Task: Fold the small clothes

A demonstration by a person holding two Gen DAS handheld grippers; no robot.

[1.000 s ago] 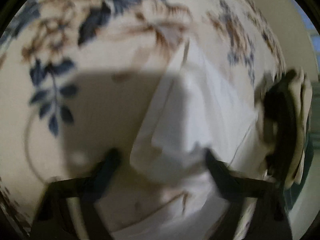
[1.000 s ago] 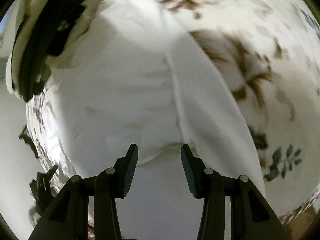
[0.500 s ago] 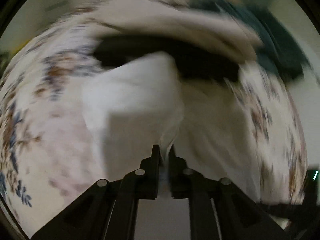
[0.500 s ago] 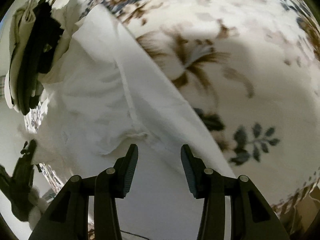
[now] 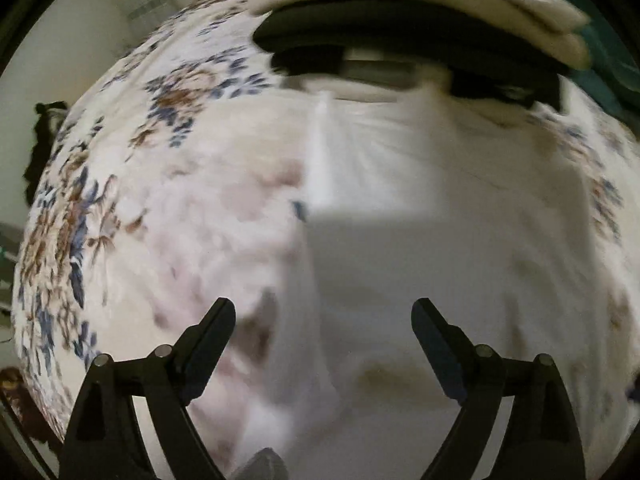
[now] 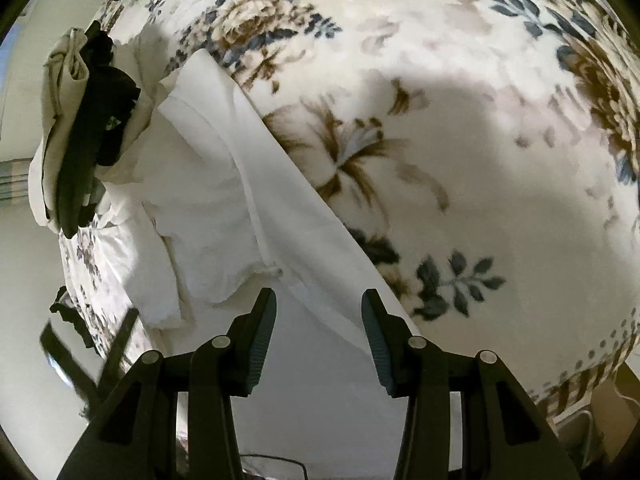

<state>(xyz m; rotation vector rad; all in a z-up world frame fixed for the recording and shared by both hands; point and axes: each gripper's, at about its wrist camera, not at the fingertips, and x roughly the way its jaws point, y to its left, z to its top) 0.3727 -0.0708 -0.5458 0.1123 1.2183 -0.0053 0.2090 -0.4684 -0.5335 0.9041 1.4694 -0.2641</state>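
A white garment lies on a floral blanket, which seems to cover a bed, and it looks partly folded: one long panel is laid over along a straight diagonal edge, while a frilly hem near the right tool remains rumpled. In the left view the same garment spreads flat and wide, blurred. Both tools are spread wide and hold nothing; the left tool hovers over the cloth, the right over its lower part. Beyond it sits a pile of dark and cream clothes, apparently folded. By my reading the first lengthwise fold is made, and cross folds, smoothing and stacking on the pile are left.
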